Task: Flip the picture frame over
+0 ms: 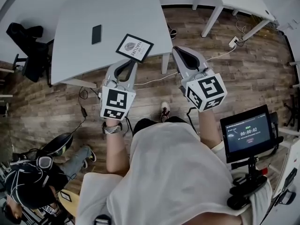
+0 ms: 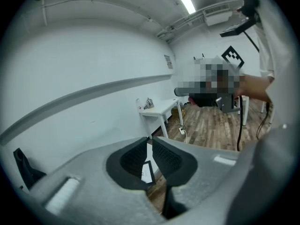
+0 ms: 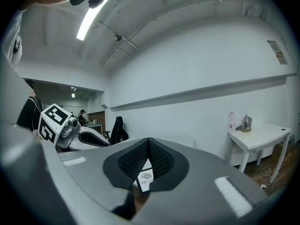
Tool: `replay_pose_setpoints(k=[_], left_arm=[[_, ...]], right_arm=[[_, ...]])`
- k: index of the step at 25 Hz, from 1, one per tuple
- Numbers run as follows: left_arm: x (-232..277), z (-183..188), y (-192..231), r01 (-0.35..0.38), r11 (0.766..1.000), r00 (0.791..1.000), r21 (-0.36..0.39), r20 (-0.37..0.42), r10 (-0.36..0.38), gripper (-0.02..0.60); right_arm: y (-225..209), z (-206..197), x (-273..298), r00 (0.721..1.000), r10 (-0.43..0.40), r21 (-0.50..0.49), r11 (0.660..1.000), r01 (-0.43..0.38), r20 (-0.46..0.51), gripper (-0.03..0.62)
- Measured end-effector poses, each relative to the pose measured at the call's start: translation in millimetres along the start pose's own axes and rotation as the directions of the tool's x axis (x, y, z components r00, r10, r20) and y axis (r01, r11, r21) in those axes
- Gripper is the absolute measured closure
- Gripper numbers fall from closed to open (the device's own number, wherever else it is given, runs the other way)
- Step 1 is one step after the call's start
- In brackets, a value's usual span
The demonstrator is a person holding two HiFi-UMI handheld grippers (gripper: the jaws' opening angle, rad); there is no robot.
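Reaching for a frame that lies flat is where this could go wrong: the picture frame [image 1: 135,48] rests printed face up, turned cornerwise, at the near edge of the grey table [image 1: 84,13], and it offers only a thin rim to catch. If a claw arrives too low or too nearly shut, I judge it would shove the frame across the smooth top rather than lift it. A push toward the person could tip it off the edge onto the wooden floor [image 1: 243,74]. The left claw [image 1: 128,63] has its jaws parted by only a narrow slit, nothing between them, which looks too slight to take the rim. The right claw [image 1: 178,50] has its tips closed together and holds nothing, so it would need to open before it can help. A one-sided pinch may also let the frame swing or slip partway through the turn. The phone [image 1: 96,33] lies well apart and seems out of danger. Both forearms stretch forward from the body, marker cubes facing up. The left claw tilts downward with its tips just short of the frame's near corner, while the right runs closer to level, off to the right beside the table's edge. Each gripper view shows the frame low between its jaws.
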State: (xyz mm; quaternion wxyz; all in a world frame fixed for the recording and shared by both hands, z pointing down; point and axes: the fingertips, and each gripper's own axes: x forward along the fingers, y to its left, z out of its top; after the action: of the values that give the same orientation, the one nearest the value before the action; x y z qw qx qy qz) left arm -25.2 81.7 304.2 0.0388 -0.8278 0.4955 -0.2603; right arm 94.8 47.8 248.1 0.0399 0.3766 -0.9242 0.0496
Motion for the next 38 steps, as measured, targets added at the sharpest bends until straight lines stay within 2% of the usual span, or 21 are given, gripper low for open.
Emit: replay_pose_setpoints(k=[4, 8, 12, 19, 26, 29, 33, 38], left_arm=[[60, -16, -3, 0.044, 0.997, 0.994, 0.071, -0.103, -0.036, 0.518], [90, -47, 1, 0.091, 0.991, 0.978, 0.102, -0.194, -0.07, 0.506], [126, -87, 7, 0.157, 0.98, 0.95, 0.123, -0.289, -0.116, 0.485], [142, -136, -21, 0.249, 0.954, 0.899, 0.165, -0.406, -0.164, 0.453], [150, -159, -26, 0.266, 0.944, 0.872, 0.194, -0.466, -0.15, 0.445], [177, -192, -22, 0.293, 0.938, 0.858, 0.183, -0.483, -0.174, 0.436], [208, -243, -25, 0.343, 0.918, 0.836, 0.201, -0.51, -0.201, 0.428], [208, -251, -31, 0.354, 0.905, 0.834, 0.235, -0.518, -0.191, 0.426]], right_arm=[[-43, -26, 29, 0.998, 0.001, 0.012, 1.0, -0.001, -0.057, 0.592], [-57, -55, 53, 0.993, -0.011, 0.015, 1.0, 0.013, -0.121, 0.592], [-68, -87, 85, 0.984, -0.015, 0.038, 0.999, 0.022, -0.179, 0.592], [-65, -115, 81, 0.973, -0.018, 0.051, 0.998, 0.031, -0.23, 0.592], [-61, -147, 80, 0.96, 0.004, 0.095, 0.995, 0.024, -0.279, 0.592], [-69, -185, 108, 0.949, 0.013, 0.112, 0.993, 0.024, -0.316, 0.592], [-71, -238, 137, 0.935, 0.022, 0.134, 0.991, 0.027, -0.353, 0.592], [-66, -256, 139, 0.925, 0.04, 0.14, 0.99, 0.014, -0.377, 0.592]])
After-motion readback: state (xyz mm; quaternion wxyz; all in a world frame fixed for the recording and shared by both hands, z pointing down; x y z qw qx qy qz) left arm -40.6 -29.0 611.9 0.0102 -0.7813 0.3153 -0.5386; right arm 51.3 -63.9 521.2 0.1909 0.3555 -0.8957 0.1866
